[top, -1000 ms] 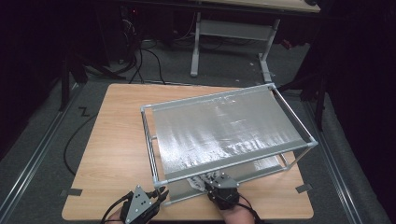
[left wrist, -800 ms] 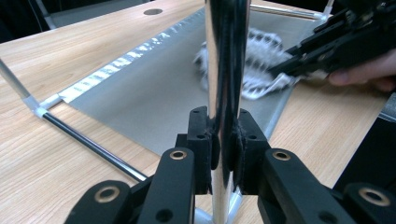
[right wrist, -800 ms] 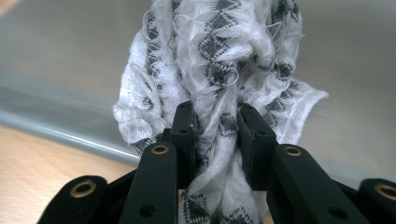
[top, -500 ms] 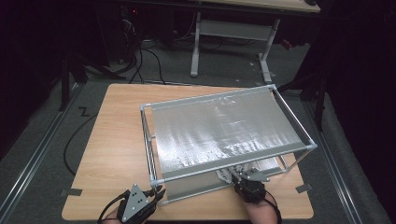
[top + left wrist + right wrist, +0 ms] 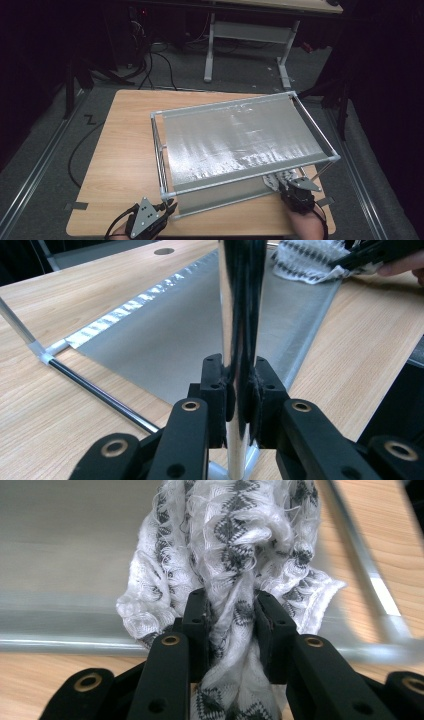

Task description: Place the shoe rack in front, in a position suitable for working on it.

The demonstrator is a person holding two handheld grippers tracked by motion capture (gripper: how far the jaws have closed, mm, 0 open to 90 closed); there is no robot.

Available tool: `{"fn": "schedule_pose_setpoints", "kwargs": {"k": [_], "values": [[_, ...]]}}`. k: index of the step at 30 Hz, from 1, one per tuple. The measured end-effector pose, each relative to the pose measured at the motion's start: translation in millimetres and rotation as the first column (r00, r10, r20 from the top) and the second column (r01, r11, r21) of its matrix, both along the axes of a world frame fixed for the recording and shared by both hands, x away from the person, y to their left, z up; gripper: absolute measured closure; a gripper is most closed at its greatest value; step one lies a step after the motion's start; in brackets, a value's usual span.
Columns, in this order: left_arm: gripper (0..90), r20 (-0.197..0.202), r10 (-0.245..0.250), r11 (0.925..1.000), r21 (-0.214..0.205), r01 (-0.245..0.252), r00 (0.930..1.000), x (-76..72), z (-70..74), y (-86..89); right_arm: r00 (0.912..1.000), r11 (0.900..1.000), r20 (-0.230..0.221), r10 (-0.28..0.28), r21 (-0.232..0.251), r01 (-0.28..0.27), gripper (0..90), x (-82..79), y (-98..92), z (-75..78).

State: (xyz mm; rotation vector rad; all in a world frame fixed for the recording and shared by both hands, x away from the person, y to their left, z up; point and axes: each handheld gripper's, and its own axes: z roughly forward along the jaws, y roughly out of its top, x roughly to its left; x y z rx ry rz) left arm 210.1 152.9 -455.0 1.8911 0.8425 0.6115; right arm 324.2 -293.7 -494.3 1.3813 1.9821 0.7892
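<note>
Where the wooden table (image 5: 120,150) meets the person's edge, the left gripper (image 5: 167,206) sits at the near left corner of a metal-framed rack (image 5: 160,150), its jaws closed on the rack's upright chrome post (image 5: 239,340); in the left gripper view that post rises straight up between the two black jaws, pinched on both sides, and a thin horizontal rod (image 5: 95,392) runs off to the left of the jaws along the table. Beyond the jaws lies the rack's lower grey sheet (image 5: 200,335), and above it, in the high view, the upper silvery sheet (image 5: 240,137) is stretched across the frame with its long axis running left to right and slightly away toward the far right corner. Farther right, at the rack's near right corner, the right gripper (image 5: 289,184) is clamped on a white cloth with a dark zigzag pattern (image 5: 235,555); in the right gripper view the bunched cloth is squeezed between the jaws and spreads out ahead of them over the lower sheet, its length running from the jaws away toward the rack's interior. A hand (image 5: 305,226) holds this gripper from the table's near edge.
</note>
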Motion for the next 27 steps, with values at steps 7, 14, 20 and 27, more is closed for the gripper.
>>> {"fn": "schedule_pose_setpoints", "kwargs": {"k": [7,14,20,27], "values": [[79.3,-0.002,0.005,1.0,-0.005,-0.005,1.0,-0.1,-0.2,-0.3,0.9959,0.9959,-0.003,-0.09,-0.001,0.09,71.5,4.0,-31.1,1.8],[79.4,-0.002,0.005,1.0,-0.005,-0.005,1.0,-0.2,-0.2,-0.8,0.9928,0.9925,0.005,-0.119,-0.025,0.119,72.1,5.7,-39.0,1.5],[79.4,0.001,0.008,0.9999,-0.011,-0.008,1.0,-0.4,-0.8,-1.0,0.9933,0.9932,0.009,-0.116,-0.016,0.116,72.3,6.5,-41.4,0.7],[79.5,0.0,0.016,0.9998,-0.012,-0.016,0.9999,-1.3,-0.9,-1.6,0.9956,0.9951,0.013,-0.093,-0.033,0.093,76.5,12.6,-38.4,-3.7]]}}
